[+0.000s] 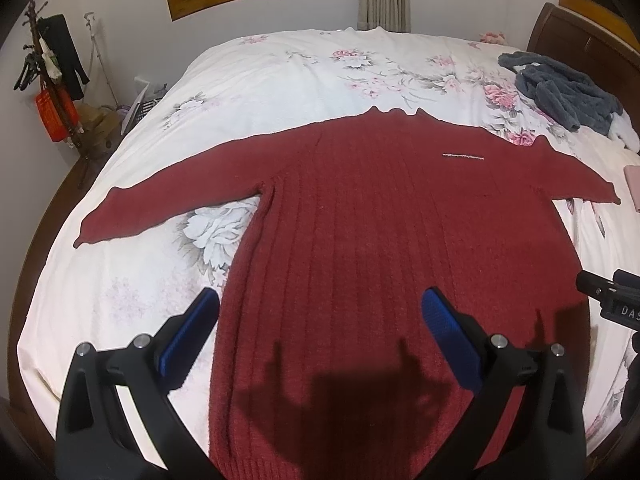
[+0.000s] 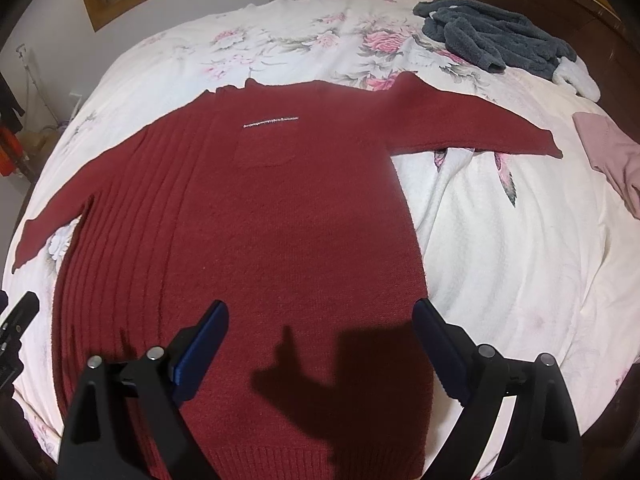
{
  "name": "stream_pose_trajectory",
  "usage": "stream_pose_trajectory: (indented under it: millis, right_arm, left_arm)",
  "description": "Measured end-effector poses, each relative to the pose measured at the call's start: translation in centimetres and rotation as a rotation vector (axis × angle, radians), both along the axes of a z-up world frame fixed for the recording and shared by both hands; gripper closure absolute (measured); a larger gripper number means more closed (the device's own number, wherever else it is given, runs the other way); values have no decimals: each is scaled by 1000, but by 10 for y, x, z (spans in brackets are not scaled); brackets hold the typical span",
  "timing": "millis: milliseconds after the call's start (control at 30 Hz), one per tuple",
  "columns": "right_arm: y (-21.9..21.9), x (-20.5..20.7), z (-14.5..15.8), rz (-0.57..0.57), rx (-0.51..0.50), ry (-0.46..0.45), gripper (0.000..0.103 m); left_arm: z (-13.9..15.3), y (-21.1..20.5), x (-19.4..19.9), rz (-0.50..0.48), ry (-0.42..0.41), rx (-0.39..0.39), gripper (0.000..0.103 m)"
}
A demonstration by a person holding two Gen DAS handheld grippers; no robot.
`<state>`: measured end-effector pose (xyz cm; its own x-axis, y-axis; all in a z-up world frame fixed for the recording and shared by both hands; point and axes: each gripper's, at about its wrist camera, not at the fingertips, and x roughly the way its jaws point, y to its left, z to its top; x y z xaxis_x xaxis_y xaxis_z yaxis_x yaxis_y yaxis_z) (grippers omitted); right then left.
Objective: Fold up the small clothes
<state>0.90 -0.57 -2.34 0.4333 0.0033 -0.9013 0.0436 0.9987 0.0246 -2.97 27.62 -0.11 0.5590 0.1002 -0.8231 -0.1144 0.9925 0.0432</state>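
A dark red ribbed sweater (image 1: 380, 220) (image 2: 256, 216) lies flat on the bed, front up, both sleeves spread wide and its hem toward me. A thin silver bar trims its chest pocket (image 2: 272, 122). My left gripper (image 1: 320, 304) hovers open above the lower left part of the sweater, with nothing between its blue pads. Over the lower right part, my right gripper (image 2: 320, 316) is open too and holds nothing. The right gripper's black body (image 1: 612, 300) shows at the right edge of the left wrist view.
The bed has a white floral cover (image 1: 280, 76) (image 2: 500, 248). A grey fluffy garment (image 1: 560, 92) (image 2: 492, 36) lies at the far right near the wooden headboard (image 2: 560, 0). A pink cloth (image 2: 612, 156) sits at the right edge. A coat rack (image 1: 52, 80) stands left of the bed.
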Motion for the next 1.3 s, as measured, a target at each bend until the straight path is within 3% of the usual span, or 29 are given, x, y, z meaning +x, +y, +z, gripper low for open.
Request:
stream_pose_trajectory:
  millis: [1300]
  right_arm:
    - [-2,-2,-7,2,8,3,9]
  left_arm:
    - [-6,-1,-1,-2,11,14,3]
